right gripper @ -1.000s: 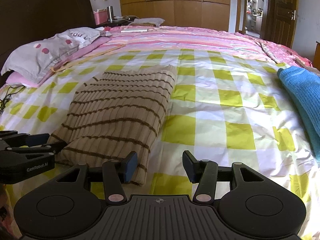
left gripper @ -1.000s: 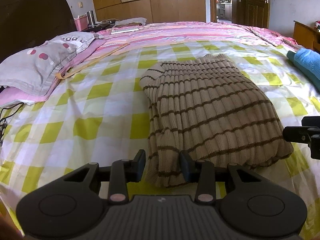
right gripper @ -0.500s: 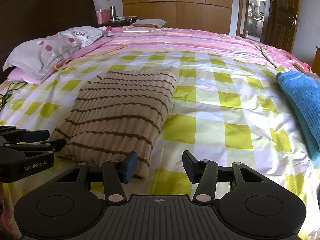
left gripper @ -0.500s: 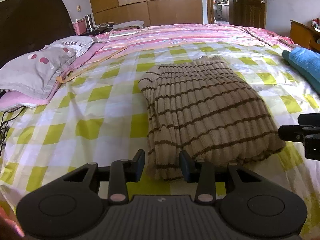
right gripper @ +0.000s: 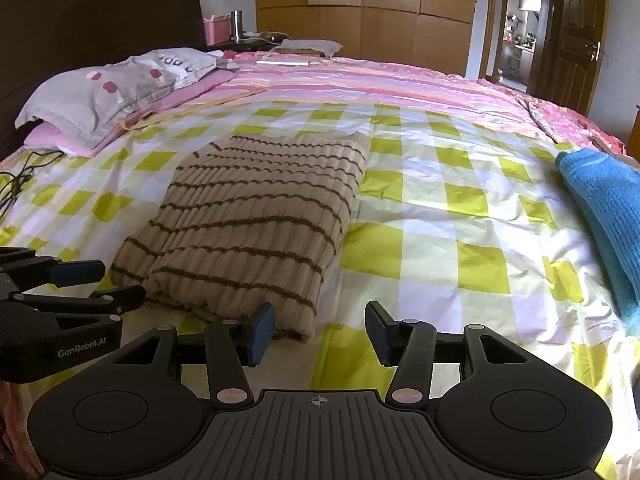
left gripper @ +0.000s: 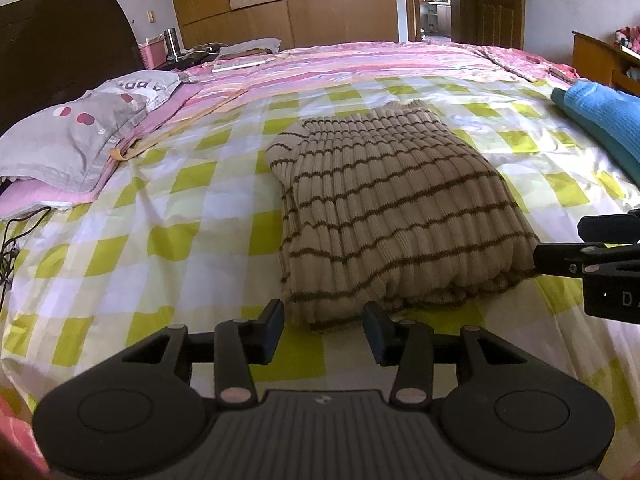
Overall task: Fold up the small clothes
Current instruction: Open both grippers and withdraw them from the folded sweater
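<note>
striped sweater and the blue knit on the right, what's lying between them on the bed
Nothing: only bare checked sheet runs between the striped sweater and the blue knit. The right wrist view shows the whole stretch.

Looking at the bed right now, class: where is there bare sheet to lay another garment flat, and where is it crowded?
The widest bare patch of checked sheet lies between the striped sweater and the blue garment. A second lies between the sweater and the grey pillow. It is crowded at the sweater's near edge, where the left gripper, its jaws opening, and the open right gripper hover.
</note>
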The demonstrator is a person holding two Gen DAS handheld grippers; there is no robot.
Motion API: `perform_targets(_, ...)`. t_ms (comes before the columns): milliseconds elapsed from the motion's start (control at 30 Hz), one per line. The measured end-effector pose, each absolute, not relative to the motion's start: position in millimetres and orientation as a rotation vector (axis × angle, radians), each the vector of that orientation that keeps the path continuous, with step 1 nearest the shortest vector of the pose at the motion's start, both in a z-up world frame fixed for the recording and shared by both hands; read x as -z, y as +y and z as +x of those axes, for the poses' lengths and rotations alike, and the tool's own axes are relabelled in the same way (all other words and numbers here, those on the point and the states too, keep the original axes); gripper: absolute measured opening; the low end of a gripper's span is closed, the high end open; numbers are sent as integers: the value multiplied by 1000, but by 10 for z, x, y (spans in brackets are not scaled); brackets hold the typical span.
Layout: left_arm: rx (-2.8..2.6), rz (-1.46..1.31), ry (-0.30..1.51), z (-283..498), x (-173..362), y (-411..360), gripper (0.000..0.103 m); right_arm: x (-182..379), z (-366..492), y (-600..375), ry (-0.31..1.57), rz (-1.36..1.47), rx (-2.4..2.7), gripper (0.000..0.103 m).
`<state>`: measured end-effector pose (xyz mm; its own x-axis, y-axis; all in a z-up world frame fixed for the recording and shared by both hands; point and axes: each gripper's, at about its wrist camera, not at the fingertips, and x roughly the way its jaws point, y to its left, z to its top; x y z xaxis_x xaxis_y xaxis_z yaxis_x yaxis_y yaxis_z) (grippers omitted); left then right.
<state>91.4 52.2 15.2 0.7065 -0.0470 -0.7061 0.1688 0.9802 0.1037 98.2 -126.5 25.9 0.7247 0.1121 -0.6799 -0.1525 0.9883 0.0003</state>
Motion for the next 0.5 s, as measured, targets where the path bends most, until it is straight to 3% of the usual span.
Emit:
perform_targets(233,124,176,778,852,-152,478,51,-245,933,-1279,747,-58,-142,50)
perform_targets(500,115,168,783,759,-169,448,63,-235,797,-1311,742,-50,-126,53)
